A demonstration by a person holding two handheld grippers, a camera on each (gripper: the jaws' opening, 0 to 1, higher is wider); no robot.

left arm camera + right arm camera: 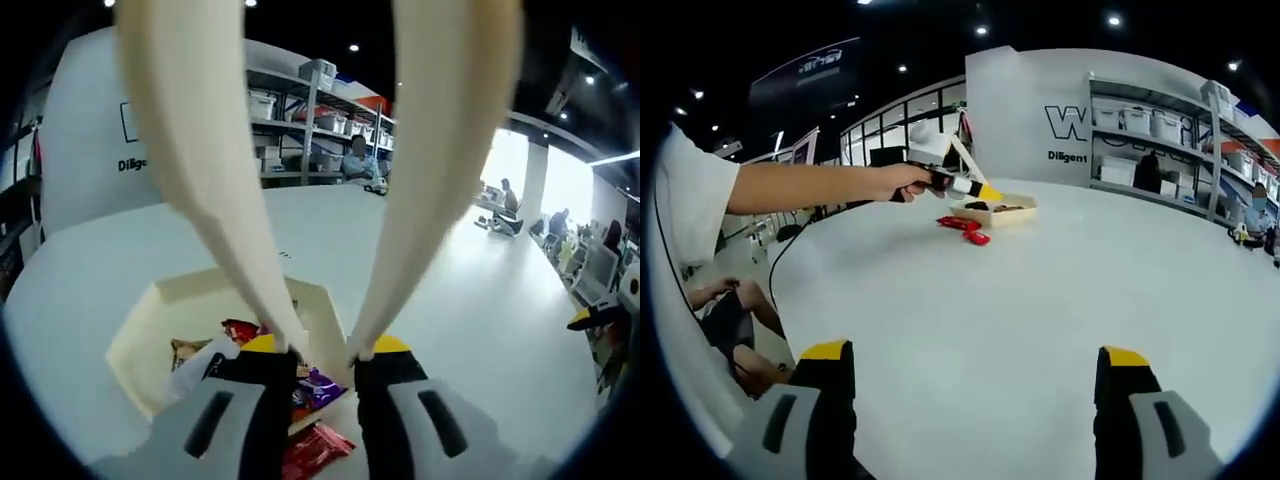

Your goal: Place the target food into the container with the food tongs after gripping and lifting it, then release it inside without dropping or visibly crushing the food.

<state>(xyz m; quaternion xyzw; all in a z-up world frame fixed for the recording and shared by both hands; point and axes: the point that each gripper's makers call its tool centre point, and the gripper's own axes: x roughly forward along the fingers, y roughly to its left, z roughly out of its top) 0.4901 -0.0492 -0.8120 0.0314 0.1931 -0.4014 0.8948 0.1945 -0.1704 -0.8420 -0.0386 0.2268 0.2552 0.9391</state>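
In the left gripper view, the left gripper (325, 360) holds the cream food tongs (220, 150) between its jaws; the two long arms of the tongs rise from the lower centre to the top of the frame and their tips are cut off by the upper edge, so I cannot tell whether they carry any food. The jaws are clamped on the base of the tongs. In the lower left of the frame, behind the jaws, stands the pale container (140, 335) on the white table (480, 300). Inside it lie several wrapped snacks, one with a red wrapper (240, 328) and one purple (320, 388). One more red packet (318, 450) lies near the bottom centre, and it seems to be outside the container's rim.

In the right gripper view, a person's hand (902, 182) in the upper left carries the other gripper with the tongs over the container (1002, 212). Two red packets (962, 226) lie on the table just beside it. At the bottom, the right gripper (975, 375) has its jaws wide apart and holds nothing.

As I judge it, some food is already placed, and the red packets outside are left to do.
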